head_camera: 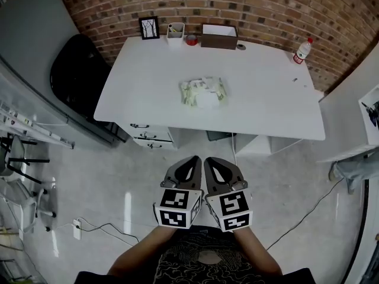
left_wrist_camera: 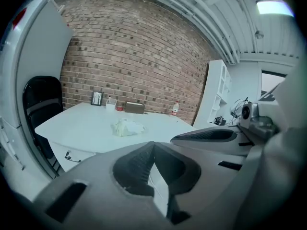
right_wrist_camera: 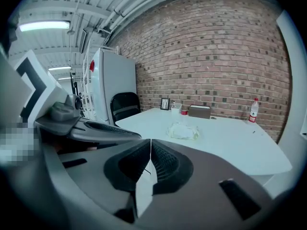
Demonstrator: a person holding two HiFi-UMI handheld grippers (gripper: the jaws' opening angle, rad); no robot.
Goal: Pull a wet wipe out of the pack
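Pack of wipes, crinkled, on smooth white table — left gripper and right gripper well short of it, ribbed jaws pressed together on nothing.

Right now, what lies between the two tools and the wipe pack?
Head view: only open floor, then the table's front edge and bare top, separate the left tool and right tool, both shut, from the wipe pack.
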